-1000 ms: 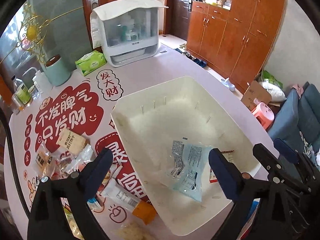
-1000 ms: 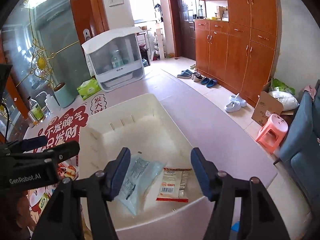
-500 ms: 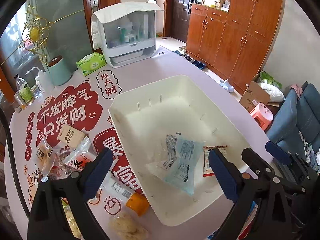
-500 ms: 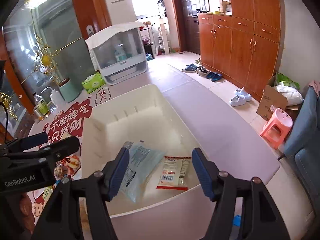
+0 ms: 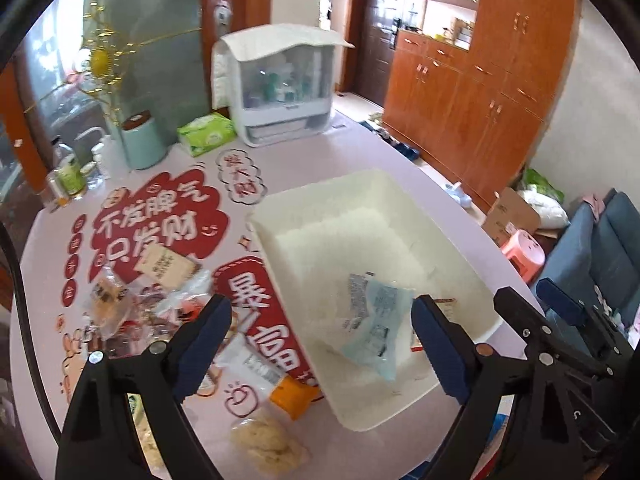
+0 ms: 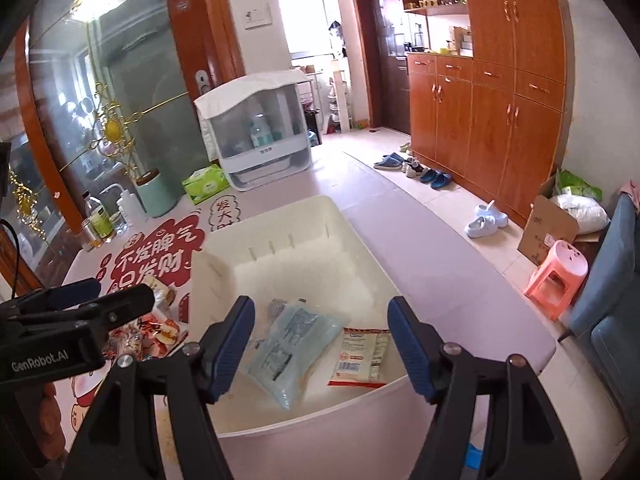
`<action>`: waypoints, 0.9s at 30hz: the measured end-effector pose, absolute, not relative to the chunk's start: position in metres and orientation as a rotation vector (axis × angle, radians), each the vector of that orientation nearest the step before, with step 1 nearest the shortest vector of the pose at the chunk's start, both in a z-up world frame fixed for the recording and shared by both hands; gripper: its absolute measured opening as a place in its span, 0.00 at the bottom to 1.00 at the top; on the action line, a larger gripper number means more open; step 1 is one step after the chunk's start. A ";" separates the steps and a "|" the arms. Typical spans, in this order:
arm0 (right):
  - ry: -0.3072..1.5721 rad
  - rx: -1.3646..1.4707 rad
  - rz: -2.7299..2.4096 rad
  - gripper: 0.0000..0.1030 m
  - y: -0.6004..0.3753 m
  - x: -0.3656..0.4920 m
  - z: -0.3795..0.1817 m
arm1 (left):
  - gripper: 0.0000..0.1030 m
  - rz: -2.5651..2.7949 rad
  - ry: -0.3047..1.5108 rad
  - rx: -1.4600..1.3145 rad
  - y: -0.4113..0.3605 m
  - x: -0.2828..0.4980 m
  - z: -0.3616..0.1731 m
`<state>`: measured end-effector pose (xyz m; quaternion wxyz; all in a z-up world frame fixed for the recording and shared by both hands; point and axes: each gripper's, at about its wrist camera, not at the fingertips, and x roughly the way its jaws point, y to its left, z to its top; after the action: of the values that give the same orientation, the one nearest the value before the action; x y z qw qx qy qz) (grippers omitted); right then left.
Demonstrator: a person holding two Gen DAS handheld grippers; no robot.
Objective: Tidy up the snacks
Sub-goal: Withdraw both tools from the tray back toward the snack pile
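Note:
A white bin [image 5: 320,196] sits on the pink table, and in the right wrist view its near wall [image 6: 312,420] lies just under my fingers. Inside it lie a pale blue packet [image 5: 376,324] [image 6: 292,336] and a red-and-white packet [image 6: 360,356]. Loose snacks [image 5: 152,292] are piled on the table left of the bin, with an orange-ended packet [image 5: 276,380] and a clear bag of pale pieces [image 5: 268,440] nearer to me. My left gripper [image 5: 320,308] hangs over the bin's left wall; its jaws are closing with nothing held. My right gripper [image 6: 320,308] hovers open and empty above the bin's near end.
At the table's far side stand a white dish cabinet [image 5: 280,88], a green tissue pack [image 5: 206,132], a mint canister [image 5: 142,142] and small bottles [image 5: 68,172]. Beyond the table's right edge are a pink stool [image 6: 556,276] and a blue sofa [image 6: 608,300].
Both grippers have drawn back and up from the bin, and the left view now shows more of the snack pile. The right jaws stand a little wider. The packets in the bin have not moved.

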<state>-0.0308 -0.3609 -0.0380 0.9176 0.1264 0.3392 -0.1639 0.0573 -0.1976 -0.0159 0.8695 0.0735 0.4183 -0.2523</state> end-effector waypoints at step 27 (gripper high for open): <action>0.657 0.061 -0.036 0.68 -0.218 -0.013 -0.015 | 0.88 -0.258 0.848 0.068 -0.020 0.061 -0.012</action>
<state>-0.0130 -0.2176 -0.0148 0.9460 0.0301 0.3224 -0.0178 0.0611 -0.0202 -0.0119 0.9029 0.0330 0.4100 -0.1250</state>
